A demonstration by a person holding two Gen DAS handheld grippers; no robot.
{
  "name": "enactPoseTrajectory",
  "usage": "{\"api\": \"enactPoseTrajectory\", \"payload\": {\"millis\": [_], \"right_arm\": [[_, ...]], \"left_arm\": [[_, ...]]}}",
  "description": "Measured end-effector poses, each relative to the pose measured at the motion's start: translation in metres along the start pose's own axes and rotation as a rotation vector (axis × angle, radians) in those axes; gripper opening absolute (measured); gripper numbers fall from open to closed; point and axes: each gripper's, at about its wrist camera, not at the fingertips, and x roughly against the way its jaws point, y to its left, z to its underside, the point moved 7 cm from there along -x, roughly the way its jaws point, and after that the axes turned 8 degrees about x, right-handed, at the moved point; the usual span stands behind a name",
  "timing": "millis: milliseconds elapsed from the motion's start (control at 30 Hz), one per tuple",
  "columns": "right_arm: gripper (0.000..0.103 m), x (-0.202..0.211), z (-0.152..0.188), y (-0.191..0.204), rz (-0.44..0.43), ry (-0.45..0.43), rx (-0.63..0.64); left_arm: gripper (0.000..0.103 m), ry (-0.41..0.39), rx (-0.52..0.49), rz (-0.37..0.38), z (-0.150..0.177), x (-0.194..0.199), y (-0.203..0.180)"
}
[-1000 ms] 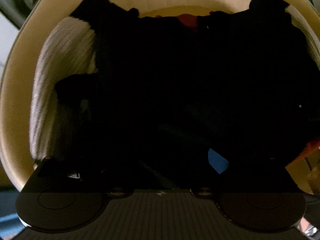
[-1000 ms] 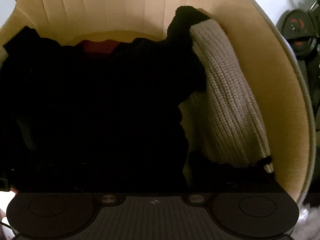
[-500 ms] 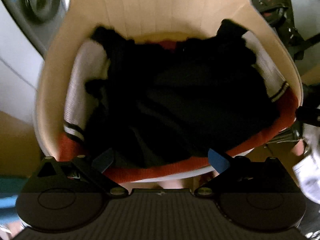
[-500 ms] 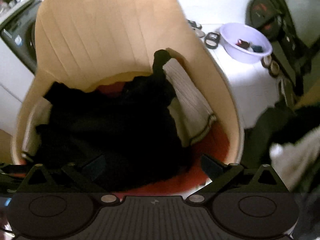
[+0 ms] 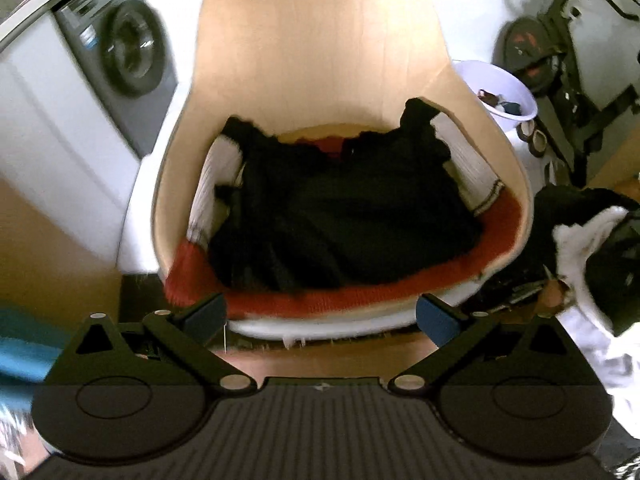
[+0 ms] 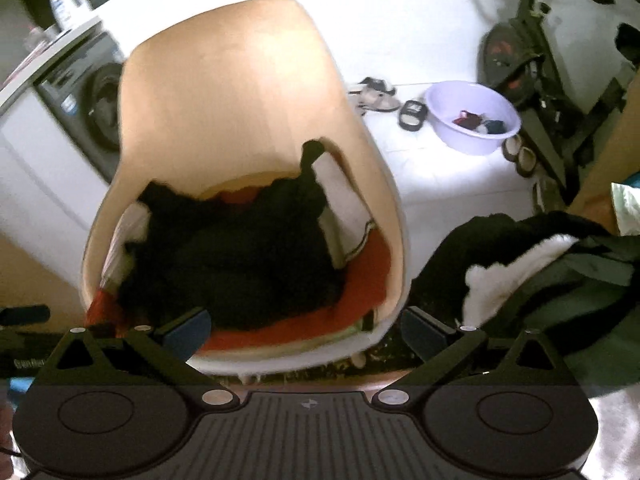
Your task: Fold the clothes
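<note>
A black garment (image 5: 344, 216) lies spread on the seat of a tan shell chair (image 5: 320, 52), over a white knit piece (image 5: 468, 160) and a red knit piece (image 5: 320, 302). The same black garment (image 6: 240, 256) and chair (image 6: 224, 92) show in the right wrist view. My left gripper (image 5: 320, 318) is open and empty, held back from the chair's front edge. My right gripper (image 6: 306, 330) is open and empty, also short of the seat's front rim.
A washing machine (image 5: 116, 48) stands left of the chair. A lilac basin (image 6: 472, 116) with small items sits on the white floor at the right, near sandals (image 6: 376, 94) and an exercise machine (image 6: 528, 60). A pile of dark and white clothes (image 6: 532, 264) lies at the right.
Both grippers have pulled back and up from right over the clothes. The whole chair and the room around it have come into view.
</note>
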Motion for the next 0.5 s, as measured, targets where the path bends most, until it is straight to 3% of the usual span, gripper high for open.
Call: {"api": "enactPoseTrajectory", "payload": {"millis": [300,500], "right_arm": [[0.102,0.078,0.082,-0.005,0.022,0.016,0.104],[0.102,0.111,0.121,-0.006,0.027,0.012,0.115]], "left_arm": [[0.102,0.1,0.14,0.025,0.1,0.055,-0.021],[0.102,0.085,0.161,0.01,0.136,0.093,-0.026]]}}
